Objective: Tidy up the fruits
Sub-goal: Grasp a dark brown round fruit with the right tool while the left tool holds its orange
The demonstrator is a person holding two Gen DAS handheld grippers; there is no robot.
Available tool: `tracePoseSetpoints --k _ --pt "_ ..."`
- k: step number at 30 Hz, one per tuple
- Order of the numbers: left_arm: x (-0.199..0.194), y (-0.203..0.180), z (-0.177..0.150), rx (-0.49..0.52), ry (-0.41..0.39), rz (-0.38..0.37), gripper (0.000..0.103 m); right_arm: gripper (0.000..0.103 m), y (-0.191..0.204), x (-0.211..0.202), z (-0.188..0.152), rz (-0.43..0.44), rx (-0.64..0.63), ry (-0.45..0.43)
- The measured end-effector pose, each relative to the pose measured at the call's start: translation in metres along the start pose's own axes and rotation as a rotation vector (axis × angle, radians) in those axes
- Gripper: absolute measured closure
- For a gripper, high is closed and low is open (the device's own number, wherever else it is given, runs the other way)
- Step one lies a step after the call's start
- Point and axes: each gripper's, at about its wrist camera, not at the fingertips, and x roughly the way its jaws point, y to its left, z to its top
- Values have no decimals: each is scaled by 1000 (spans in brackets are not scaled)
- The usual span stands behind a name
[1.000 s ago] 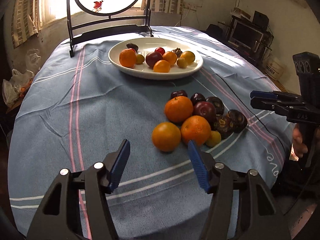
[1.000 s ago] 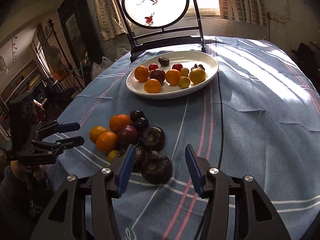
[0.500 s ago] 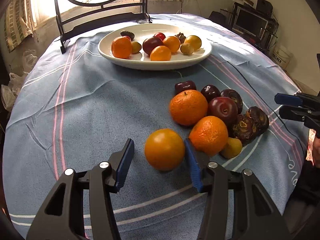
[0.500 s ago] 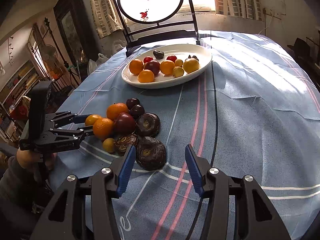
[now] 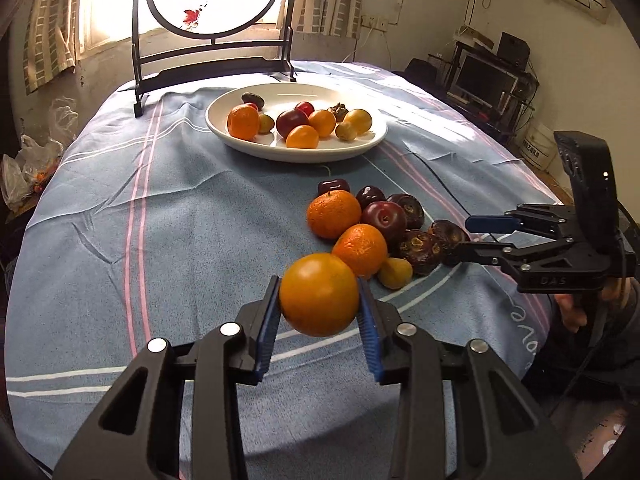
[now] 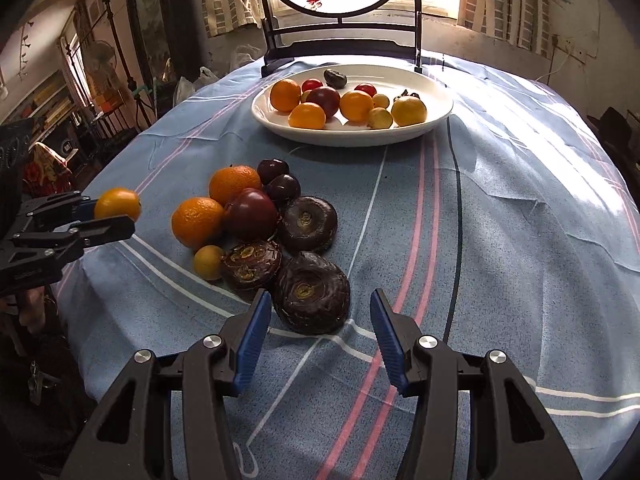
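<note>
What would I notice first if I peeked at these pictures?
Probably the orange pinched in the left claw, right up close. Behind it a pile of loose fruit sits on the blue striped cloth, and farther back a white plate holds more.

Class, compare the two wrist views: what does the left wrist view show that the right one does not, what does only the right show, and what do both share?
Only the left wrist view shows the monitor on a rack and the orange close up, pinched between the left hand-held gripper pads.

Only the right wrist view shows the open right hand-held gripper just behind a dark fruit, and a fan.

Both show the plate of fruit, the loose pile, the striped cloth and the chair.
</note>
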Motion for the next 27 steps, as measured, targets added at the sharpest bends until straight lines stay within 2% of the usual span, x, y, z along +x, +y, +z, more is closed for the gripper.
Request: tracePoseSetpoints --k 6,12,16,17,19,22,27 --pt "-2 -5 -2 -3 3 2 68 50 13 10 9 -57 -68 26" --pt "-3 -5 1 -25 -10 0 68 50 17 16 8 -67 -114 84" --pt "-4 -5 1 -24 -12 4 68 51 25 16 3 -98 -169 72" --pt "-4 -5 1 -27 -11 5 68 51 23 18 4 -93 -160 70" --pt "-4 -5 1 -34 -12 3 68 60 18 19 5 -72 -135 66" --pt "-4 -6 0 -34 -15 1 68 60 13 14 6 -52 -93 48" --pt "-6 -7 8 -30 -35 -9 68 60 -7 -15 13 -57 -18 -43"
